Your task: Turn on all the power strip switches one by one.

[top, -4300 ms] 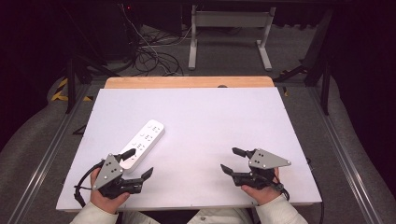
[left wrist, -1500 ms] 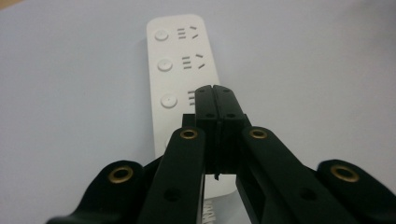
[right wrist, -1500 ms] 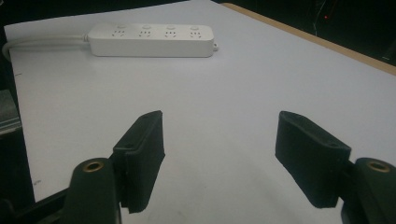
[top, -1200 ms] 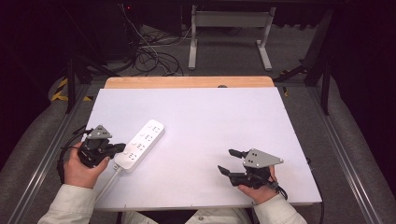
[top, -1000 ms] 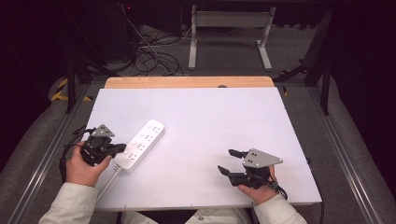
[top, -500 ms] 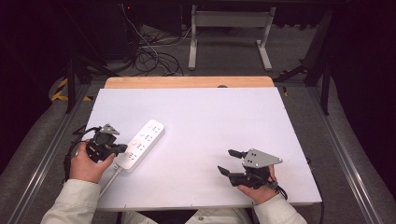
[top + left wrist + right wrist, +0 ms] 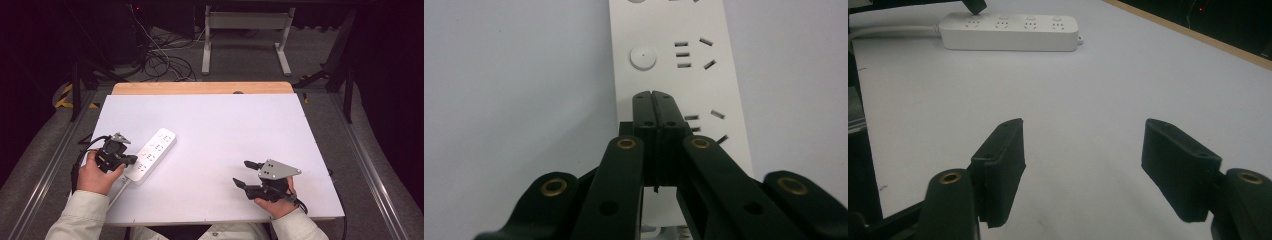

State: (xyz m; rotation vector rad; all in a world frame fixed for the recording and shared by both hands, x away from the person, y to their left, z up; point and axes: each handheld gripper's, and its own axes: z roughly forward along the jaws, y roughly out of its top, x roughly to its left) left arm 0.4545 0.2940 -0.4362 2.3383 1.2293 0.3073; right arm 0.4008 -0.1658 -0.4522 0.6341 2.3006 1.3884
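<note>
White power strip (image 7: pixel 151 155) lies diagonally at near-left of the table (image 7: pixel 240 120), cord trailing toward the person. Left gripper (image 7: pixel 655 96), jaws clenched w/ nothing between, tips over the strip's near end by a round button (image 7: pixel 643 58), prob. to press it. Right gripper (image 7: pixel 1083 150) rests near-right, jaws released, idle.

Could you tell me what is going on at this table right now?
A person holds a gripper in each hand at a white table. The left gripper, its jaws shut, has its tips over the cable end of a white power strip, close to one of its round buttons, as if to press it. The right gripper is open above bare table, apart from the strip.
</note>
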